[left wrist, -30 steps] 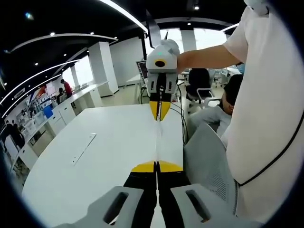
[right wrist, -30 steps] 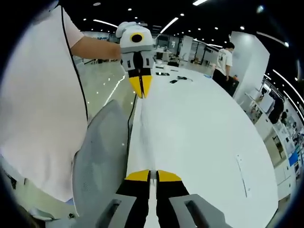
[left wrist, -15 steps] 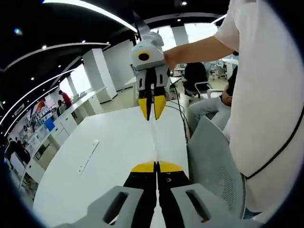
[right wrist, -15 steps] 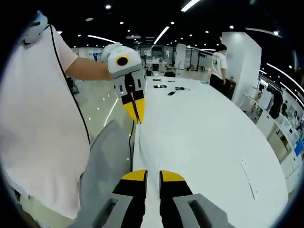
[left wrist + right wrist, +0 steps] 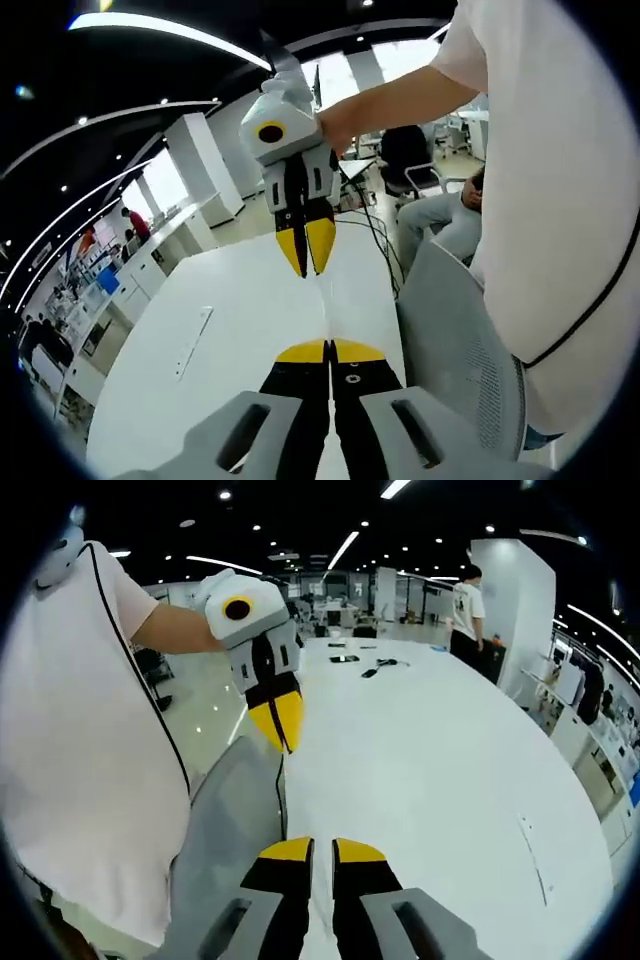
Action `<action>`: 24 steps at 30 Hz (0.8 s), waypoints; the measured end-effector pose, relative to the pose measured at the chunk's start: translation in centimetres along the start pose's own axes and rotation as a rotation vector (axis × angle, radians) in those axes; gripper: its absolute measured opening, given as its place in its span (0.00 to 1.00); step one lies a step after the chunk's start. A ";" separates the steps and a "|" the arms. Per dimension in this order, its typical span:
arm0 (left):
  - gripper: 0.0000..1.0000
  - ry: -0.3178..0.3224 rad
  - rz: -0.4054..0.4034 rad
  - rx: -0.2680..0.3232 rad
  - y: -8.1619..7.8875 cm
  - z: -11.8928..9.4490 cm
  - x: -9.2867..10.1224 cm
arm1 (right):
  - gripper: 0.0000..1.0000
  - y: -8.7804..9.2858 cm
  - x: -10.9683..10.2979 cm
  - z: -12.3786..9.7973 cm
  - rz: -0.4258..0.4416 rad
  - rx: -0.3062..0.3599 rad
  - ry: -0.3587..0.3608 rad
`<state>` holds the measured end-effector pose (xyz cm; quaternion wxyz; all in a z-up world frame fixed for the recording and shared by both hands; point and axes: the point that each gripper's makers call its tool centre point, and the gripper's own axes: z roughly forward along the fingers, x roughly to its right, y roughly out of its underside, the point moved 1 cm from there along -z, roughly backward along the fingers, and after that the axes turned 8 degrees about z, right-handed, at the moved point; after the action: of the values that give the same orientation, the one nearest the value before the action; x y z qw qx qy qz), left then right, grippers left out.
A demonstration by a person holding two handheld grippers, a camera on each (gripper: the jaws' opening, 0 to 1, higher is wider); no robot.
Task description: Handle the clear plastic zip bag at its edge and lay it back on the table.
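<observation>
The left hand-held gripper [image 5: 328, 350] sits low over the near edge of the counter [image 5: 230, 330]. Its 2 black jaws have wedge-shaped yellow tips, pressed flat together. A thin, pale, glassy line rises from between those tips above the counter's surface. It looks like the clear plastic zip bag [image 5: 325, 312] seen edge-on and pinched at its edge, though it is almost too faint to be sure.

In its own view, the right hand-held gripper [image 5: 322, 848] is also over the counter's near edge, its blocky yellow-tipped jaws parted with a slim gap. I cannot tell whether any film sits in that gap.

The counter is a broad, smooth, matte white slab with a rounded outline. At its near side stands a grey mesh chair [image 5: 460, 350] with a curved back, and beside that a person in a white shirt [image 5: 560, 200] trimmed with a thin dark line.

Higher above the counter, the right hand-held gripper [image 5: 308, 255] hangs point-down, a glossy white shell over tapered yellow tips. A black cable [image 5: 375, 235] trails over the counter's edge behind it.

A flat, narrow strip [image 5: 193, 342] lies further across the counter. Small dark items [image 5: 378, 665] sit toward its far end, where another person [image 5: 465, 605] stands.
</observation>
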<state>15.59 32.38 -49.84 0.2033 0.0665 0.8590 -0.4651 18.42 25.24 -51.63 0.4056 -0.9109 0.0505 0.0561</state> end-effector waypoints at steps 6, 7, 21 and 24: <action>0.00 0.000 0.007 0.002 -0.2 0.1 0.0 | 0.03 0.6 -0.4 0.6 -0.001 -0.036 -0.025; 0.00 -0.001 0.007 0.003 -0.3 0.1 -0.1 | 0.03 0.6 -0.5 0.7 -0.001 -0.041 -0.032; 0.00 -0.012 -0.044 -0.004 0.4 0.0 -0.6 | 0.00 0.8 -0.5 1.2 -0.035 -0.062 -0.016; 0.00 -0.019 -0.056 -0.004 0.5 0.0 -0.8 | 0.00 0.7 -0.4 1.2 -0.043 -0.061 0.000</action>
<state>16.44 32.70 -49.86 0.1985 0.0376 0.8596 -0.4694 17.86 25.66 -52.93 0.3785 -0.9238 0.0293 0.0491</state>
